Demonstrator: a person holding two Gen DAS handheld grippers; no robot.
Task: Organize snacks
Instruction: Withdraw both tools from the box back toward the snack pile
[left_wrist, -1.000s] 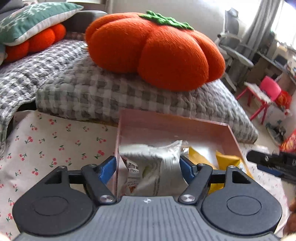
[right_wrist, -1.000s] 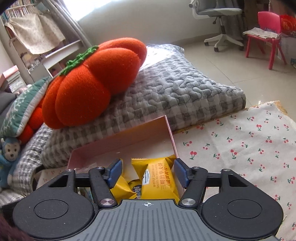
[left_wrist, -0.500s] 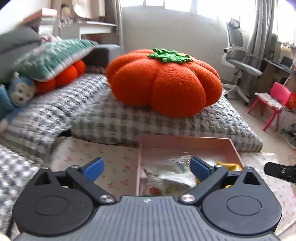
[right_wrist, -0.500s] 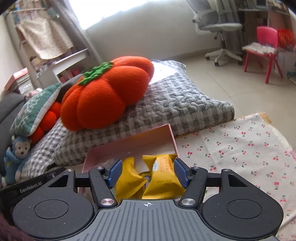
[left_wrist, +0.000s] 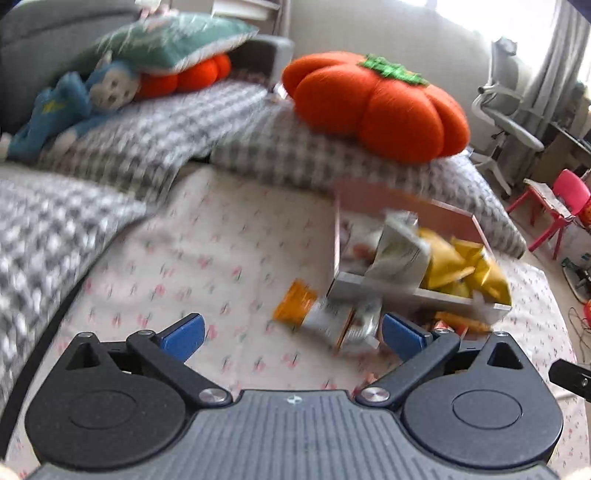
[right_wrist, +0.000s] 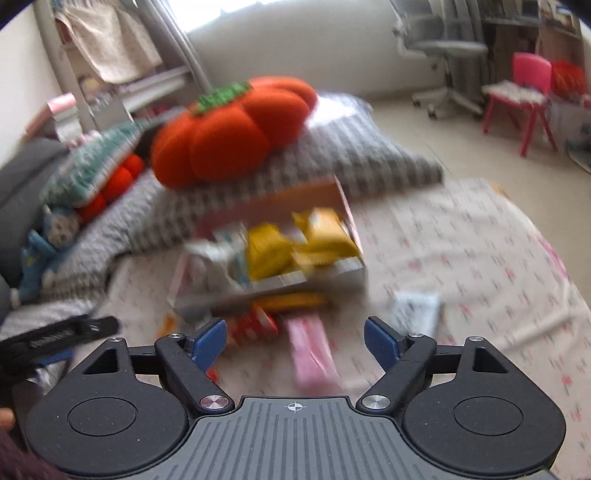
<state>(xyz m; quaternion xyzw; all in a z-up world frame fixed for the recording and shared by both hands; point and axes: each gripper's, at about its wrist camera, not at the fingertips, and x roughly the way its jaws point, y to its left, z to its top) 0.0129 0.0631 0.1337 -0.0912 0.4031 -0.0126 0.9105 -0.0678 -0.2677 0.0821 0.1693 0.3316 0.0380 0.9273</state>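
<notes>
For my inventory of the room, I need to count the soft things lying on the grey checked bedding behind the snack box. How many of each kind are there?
Orange pumpkin cushions: 2
Green patterned pillow: 1
Blue plush monkey: 1
Total: 4

My left black two-finger gripper with blue pads (left_wrist: 291, 334) stands fully spread, gripping nothing. My right black blue-padded gripper (right_wrist: 295, 338) is opening, its pads pressing on nothing.
</notes>
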